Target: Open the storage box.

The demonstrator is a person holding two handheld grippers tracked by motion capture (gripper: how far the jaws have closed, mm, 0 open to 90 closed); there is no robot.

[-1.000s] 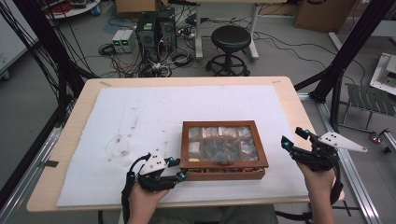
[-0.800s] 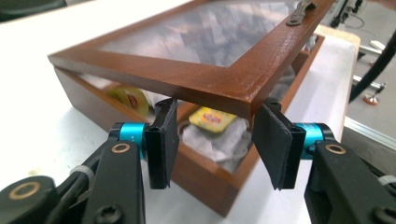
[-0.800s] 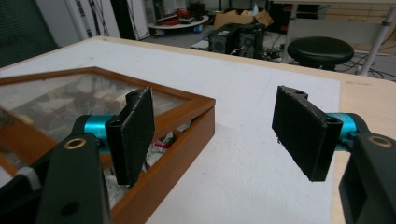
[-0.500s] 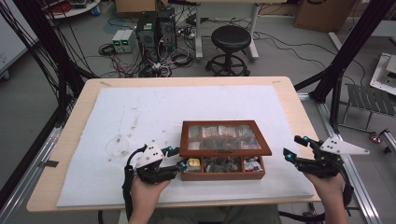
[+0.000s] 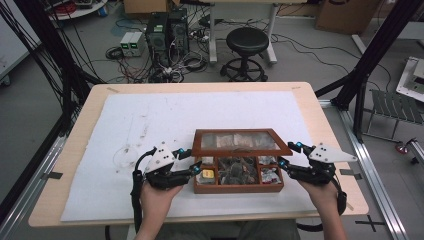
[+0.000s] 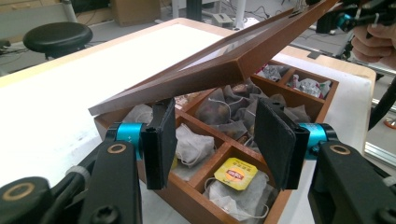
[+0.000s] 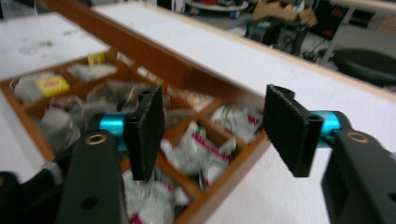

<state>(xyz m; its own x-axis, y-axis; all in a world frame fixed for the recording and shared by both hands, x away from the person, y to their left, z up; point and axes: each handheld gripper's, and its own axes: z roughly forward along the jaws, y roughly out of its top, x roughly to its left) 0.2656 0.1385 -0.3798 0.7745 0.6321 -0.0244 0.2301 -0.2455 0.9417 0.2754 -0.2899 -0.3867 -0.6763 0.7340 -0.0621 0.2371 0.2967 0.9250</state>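
While the hinged, glass-paned lid [image 5: 241,142] of the brown wooden tea box [image 5: 238,186] stands partly raised, your left gripper [image 5: 195,164] sits just beside the box's left end, its jaws spread wide and holding nothing. In the left gripper view those black padded fingers [image 6: 161,140] frame the near corner of the box, with the lid's front edge slanting overhead and a yellow-tagged tea bag [image 6: 235,174] lying in the nearest compartment. The box itself rests on the white mat [image 5: 125,130] that covers the light wooden table [image 5: 95,95], towards your side and a little right of centre, its compartments filled with tea bags and wrapped sachets. At the box's right end your right gripper [image 5: 291,155] is equally wide open and empty, next to the lid's right corner; whether it touches the lid I cannot tell. The right gripper view is blurred, showing white-and-red sachets [image 7: 205,149] in the compartments between its pads.
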